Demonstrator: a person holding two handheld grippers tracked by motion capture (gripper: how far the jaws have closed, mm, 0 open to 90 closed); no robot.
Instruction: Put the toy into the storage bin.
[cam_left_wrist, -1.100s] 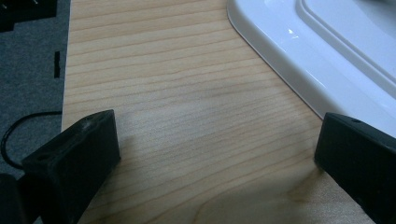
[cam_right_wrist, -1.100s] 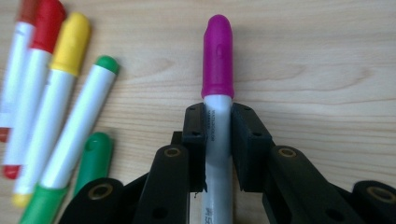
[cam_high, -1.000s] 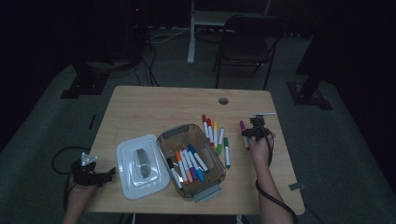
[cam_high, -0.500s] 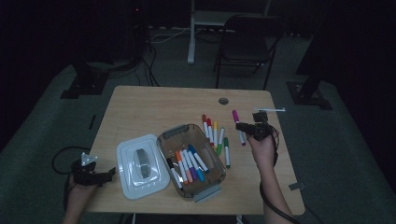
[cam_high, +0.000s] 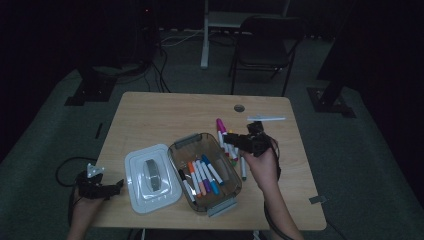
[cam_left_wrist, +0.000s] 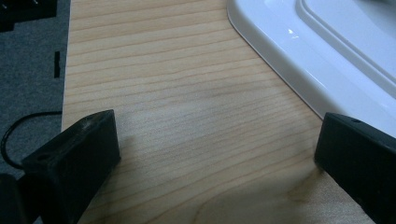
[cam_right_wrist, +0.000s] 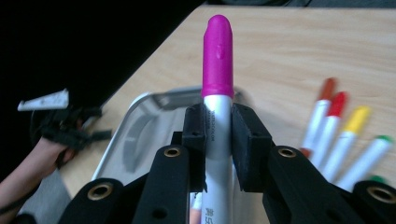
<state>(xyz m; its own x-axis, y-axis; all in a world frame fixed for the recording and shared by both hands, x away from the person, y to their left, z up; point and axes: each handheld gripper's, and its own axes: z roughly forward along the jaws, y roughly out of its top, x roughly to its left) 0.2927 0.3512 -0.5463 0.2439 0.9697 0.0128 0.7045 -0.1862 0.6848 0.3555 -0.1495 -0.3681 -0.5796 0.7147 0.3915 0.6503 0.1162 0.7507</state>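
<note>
My right gripper (cam_high: 232, 138) is shut on a white marker with a magenta cap (cam_high: 220, 124), held above the table beside the clear plastic box (cam_high: 227, 197). In the right gripper view the marker (cam_right_wrist: 217, 70) stands upright between the jaws of the right gripper (cam_right_wrist: 218, 122), with the cap well past the pads. The box holds several coloured markers (cam_high: 202, 175). More markers (cam_high: 242, 167) lie loose on the table right of it. My left gripper (cam_high: 116, 186) rests at the table's front left edge, open. In its own view the left gripper (cam_left_wrist: 217, 140) has bare wood between its jaws.
The box's white lid (cam_high: 150, 177) lies flat left of the box and shows again as the white lid (cam_left_wrist: 327, 56) just past my left jaws. A white pen-like thing (cam_high: 267, 119) and a cable hole (cam_high: 239, 107) are at the table's far right. A chair (cam_high: 265, 40) stands beyond.
My right gripper has risen and moved left over the loose markers toward the box, with the magenta marker in it and swung to point left. The left gripper stayed put.
</note>
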